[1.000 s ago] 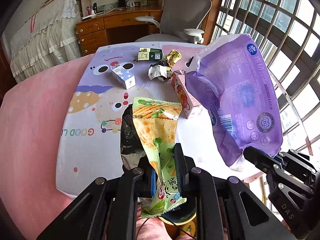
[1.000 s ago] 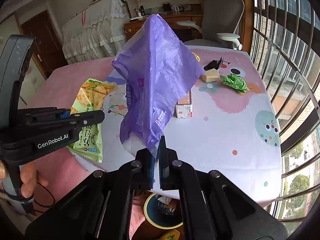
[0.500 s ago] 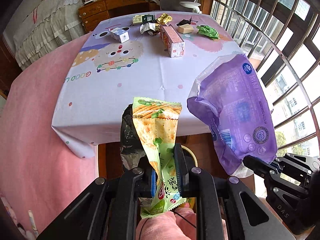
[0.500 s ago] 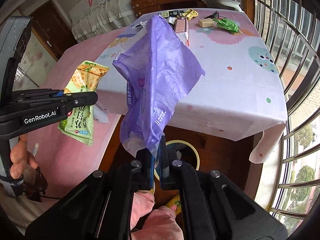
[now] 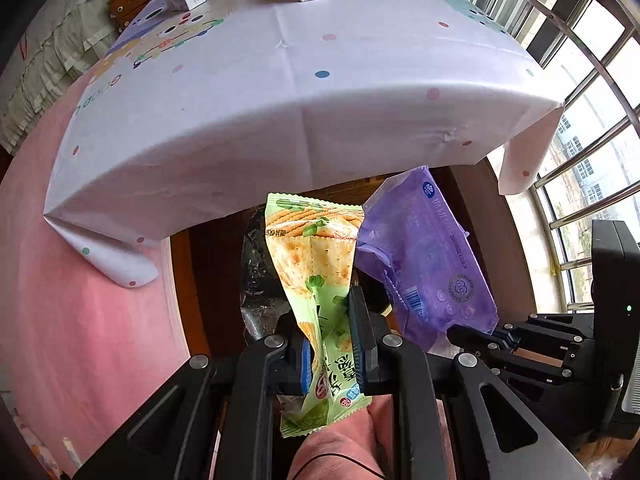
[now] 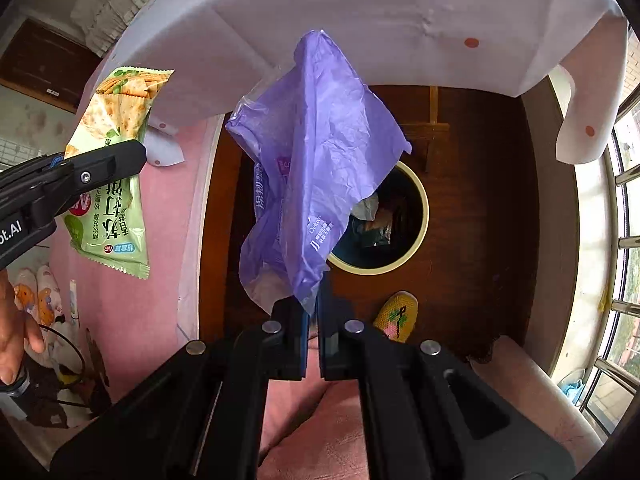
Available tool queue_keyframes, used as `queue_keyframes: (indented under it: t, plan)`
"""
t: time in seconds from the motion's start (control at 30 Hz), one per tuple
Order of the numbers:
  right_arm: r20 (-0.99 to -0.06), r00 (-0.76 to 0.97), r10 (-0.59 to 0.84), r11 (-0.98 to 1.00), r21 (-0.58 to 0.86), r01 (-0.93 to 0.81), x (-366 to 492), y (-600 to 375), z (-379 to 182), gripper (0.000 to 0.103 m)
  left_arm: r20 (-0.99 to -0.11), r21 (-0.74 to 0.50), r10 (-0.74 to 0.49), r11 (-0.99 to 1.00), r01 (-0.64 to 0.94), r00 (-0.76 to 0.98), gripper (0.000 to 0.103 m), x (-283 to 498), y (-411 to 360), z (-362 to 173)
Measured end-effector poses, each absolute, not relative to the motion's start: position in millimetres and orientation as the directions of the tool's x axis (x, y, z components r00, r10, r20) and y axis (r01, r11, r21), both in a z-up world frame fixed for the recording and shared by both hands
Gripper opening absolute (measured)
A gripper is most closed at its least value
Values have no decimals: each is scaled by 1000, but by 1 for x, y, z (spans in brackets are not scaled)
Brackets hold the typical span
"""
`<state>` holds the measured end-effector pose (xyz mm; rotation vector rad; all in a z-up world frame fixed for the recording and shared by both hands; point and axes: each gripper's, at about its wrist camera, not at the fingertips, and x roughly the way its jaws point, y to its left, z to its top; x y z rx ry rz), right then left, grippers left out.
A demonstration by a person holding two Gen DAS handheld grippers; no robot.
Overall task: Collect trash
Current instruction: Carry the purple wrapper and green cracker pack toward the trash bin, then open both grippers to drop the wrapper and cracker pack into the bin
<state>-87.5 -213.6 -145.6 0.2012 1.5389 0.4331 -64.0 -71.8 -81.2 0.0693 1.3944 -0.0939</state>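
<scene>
A: Left wrist view?
B: The left gripper (image 5: 332, 344) is clamped on the green cracker wrapper (image 5: 316, 264), held off the near edge of the table (image 5: 304, 92). Beside it the right gripper (image 5: 476, 338) pinches the purple bag (image 5: 428, 256).

A: Right wrist view?
B: The right gripper (image 6: 313, 312) is closed on the purple bag's (image 6: 316, 152) bottom corner, above the round bin (image 6: 416, 240) on the floor by the table's near edge. The cracker wrapper (image 6: 116, 160) hangs left, gripped.
</scene>
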Motion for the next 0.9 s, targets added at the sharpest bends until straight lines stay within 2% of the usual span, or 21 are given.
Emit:
queue_keyframes:
  t: [0.4,0.5,0.53,0.57,0.6,0.67,0.73,0.9]
  plan:
    - [-951,-153,269,962,261,76,-76,-195,-340,1,-988,-113,-126,984,135,89,16,-44,-64,-284]
    - [-957,-139,253,964,239,113,-64,-196,-377,2,-991,-101,-114,982,157,72,26,-39,-63,-320]
    - [-959,-137,250,964,233,130,-61,-197,-386,4,-992,-100,-112,982,161,62,35,-36,-60,-331]
    - [-960,-131,248,962,228,150,-55,-199,-394,12,-992,-102,-113,981,162,59,42,-36,-57,-339]
    - [-959,-123,254,958,233,166,-50,-199,-402,28,-992,-98,-109,982,164,59,45,-35,-55,-345]
    - [-958,-107,266,951,243,191,-49,-202,-407,48,-993,-88,-99,982,165,60,62,-35,-46,-354]
    - [-957,-86,278,943,255,214,-48,-204,-407,48,-994,-72,-84,984,161,69,69,-35,-38,-357]
    - [-953,-88,291,933,262,246,-47,-213,-405,48,-996,-47,-55,991,125,65,70,-36,-17,-358]
